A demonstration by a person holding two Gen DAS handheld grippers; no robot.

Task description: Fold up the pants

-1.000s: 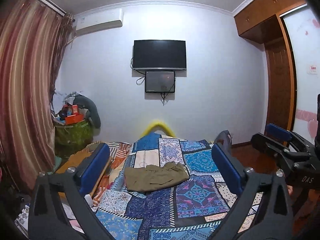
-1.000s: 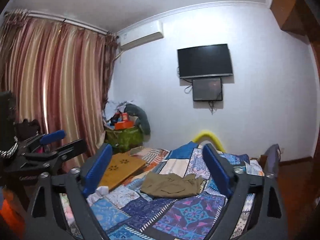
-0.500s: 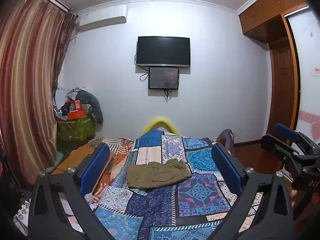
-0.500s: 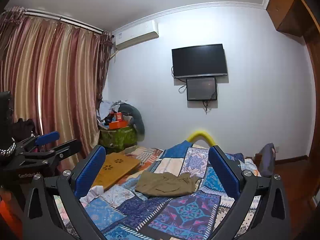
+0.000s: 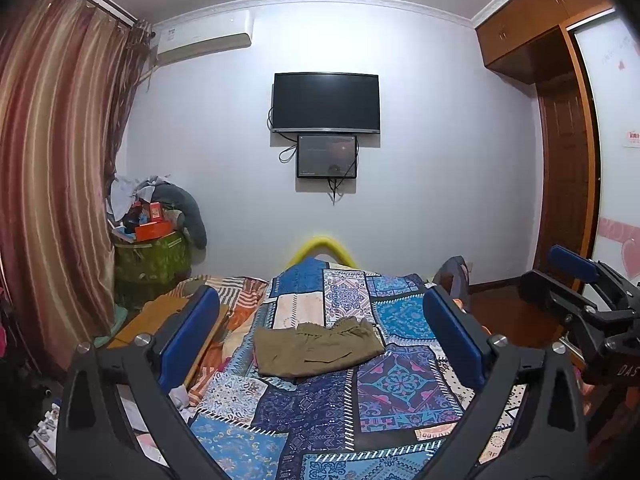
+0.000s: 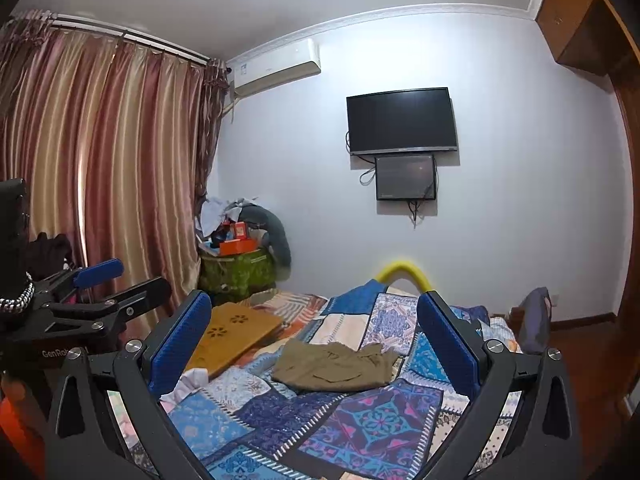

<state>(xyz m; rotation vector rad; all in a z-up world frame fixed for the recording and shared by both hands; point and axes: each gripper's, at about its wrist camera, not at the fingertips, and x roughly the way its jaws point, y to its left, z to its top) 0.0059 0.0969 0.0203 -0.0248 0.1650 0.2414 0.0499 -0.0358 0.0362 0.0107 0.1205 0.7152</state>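
Olive-brown pants (image 5: 318, 348) lie folded into a compact rectangle on the patchwork bedspread (image 5: 396, 376), in the middle of the bed; they also show in the right wrist view (image 6: 336, 366). My left gripper (image 5: 320, 320) is open and empty, held well back from and above the pants. My right gripper (image 6: 314, 320) is open and empty too, also well back. Each gripper shows at the edge of the other's view: the right gripper (image 5: 576, 280) on the right, the left gripper (image 6: 112, 288) on the left.
A wooden lap tray (image 6: 234, 336) lies on the bed's left side. A green bin piled with boxes (image 5: 150, 256) stands by the striped curtain (image 5: 48, 184). A TV (image 5: 326, 102) hangs on the far wall. A wardrobe (image 5: 568, 160) and wooden floor are at right.
Both grippers have risen and tilted slightly, so the pants and bed sit lower in view. The pants have not moved. Both grippers stay open.
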